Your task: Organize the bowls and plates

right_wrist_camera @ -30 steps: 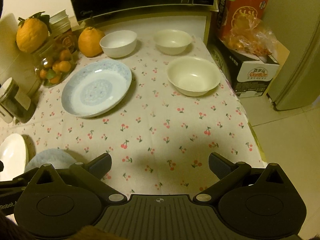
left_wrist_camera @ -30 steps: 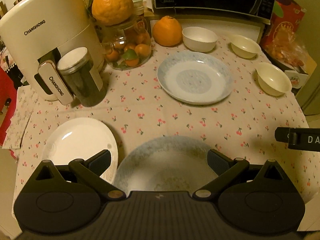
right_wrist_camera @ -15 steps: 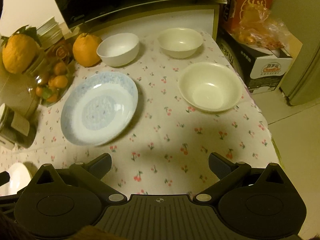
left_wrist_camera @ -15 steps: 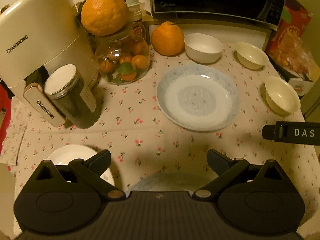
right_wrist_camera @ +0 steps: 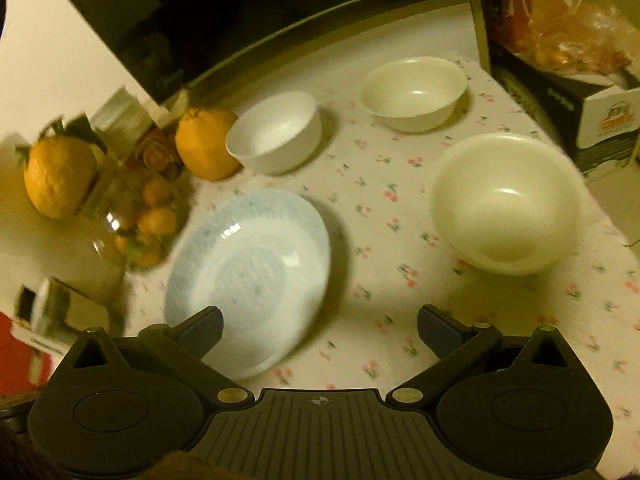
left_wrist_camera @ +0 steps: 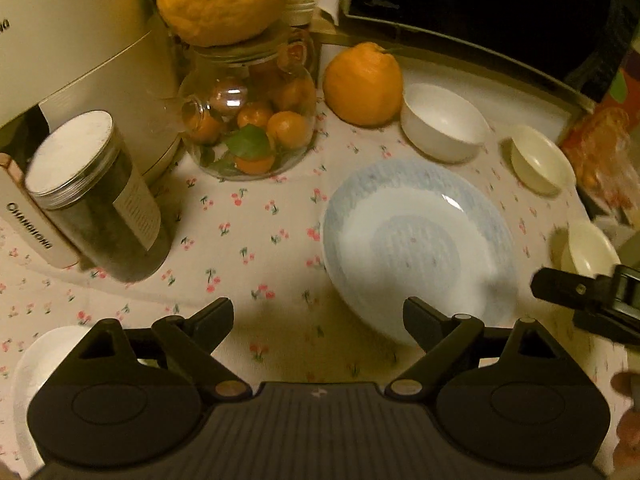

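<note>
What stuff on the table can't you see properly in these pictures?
- Plain white plate, left wrist view: mostly hidden behind the left gripper.
- Dark jar's paper label, left wrist view: print too small.
- Glass jar of small oranges, right wrist view: blurred.

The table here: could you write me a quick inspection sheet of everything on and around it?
Surface: tablecloth with small cherry print.
Job's things: blue-rimmed plate; white bowl; two cream bowls, all apart and empty; white plate at the near left edge.
Clutter: glass jar of small oranges, large oranges, dark canister, cream appliance.
Grippers: left claw and right claw both open, holding nothing; the left has just been closing slightly.
Cables: nothing seen.
Surroundings: microwave behind, boxes at right.
</note>
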`<state>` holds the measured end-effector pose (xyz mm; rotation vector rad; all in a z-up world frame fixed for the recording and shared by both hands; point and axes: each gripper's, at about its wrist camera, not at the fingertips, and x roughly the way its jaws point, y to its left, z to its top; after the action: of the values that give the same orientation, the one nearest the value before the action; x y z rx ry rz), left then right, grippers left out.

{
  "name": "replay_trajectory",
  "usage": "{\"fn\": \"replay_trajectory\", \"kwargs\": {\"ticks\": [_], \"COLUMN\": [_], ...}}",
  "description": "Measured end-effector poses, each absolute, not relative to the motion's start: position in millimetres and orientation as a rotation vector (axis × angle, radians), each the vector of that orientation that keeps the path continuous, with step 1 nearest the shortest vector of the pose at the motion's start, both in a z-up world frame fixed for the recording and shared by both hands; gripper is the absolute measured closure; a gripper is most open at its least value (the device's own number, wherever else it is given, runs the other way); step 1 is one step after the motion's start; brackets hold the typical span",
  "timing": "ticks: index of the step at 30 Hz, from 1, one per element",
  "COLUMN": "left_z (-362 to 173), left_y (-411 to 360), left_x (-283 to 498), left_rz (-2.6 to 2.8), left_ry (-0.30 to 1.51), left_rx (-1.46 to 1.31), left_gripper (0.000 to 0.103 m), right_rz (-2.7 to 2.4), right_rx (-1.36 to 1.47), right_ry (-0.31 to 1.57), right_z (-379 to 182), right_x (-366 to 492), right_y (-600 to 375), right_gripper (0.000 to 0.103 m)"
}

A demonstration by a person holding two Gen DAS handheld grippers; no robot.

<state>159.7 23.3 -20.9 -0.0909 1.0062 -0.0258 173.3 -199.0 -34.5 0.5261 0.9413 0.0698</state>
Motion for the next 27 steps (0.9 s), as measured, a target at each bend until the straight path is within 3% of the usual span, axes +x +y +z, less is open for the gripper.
{"fn": "replay_trajectory", "kwargs": {"ticks": [6, 11, 16, 19, 27], "left_z": [-29, -40, -54, -57, -67], "left_y": [34, 38, 39, 33, 34], "left_x": [178, 184, 190, 191, 192], "left_rz": [-0.067, -0.124, -0.175, -0.196, -0.185], "left_ry": [0.980, 0.954, 0.954, 0.939, 0.933], "left_rx": [-0.212, -0.278, -0.346, -0.321, -0.334], "left_gripper": [0.016, 0.030, 0.049, 0.054, 0.062], "right_rz": [0.094, 0.094, 0.087, 0.075, 0.063], "right_rx": [0.624, 0.742, 0.786, 0.789, 0.764], "right_ry": [0.905, 0.876, 0.836, 0.831, 0.842], "right_z": [-48, -65, -73, -78, -83], "right_x": [189, 196, 200, 201, 203], "right_y": [-202, -207, -210, -209, -203], "right_gripper": [0.000, 0.003, 0.021, 0.033, 0.051]}}
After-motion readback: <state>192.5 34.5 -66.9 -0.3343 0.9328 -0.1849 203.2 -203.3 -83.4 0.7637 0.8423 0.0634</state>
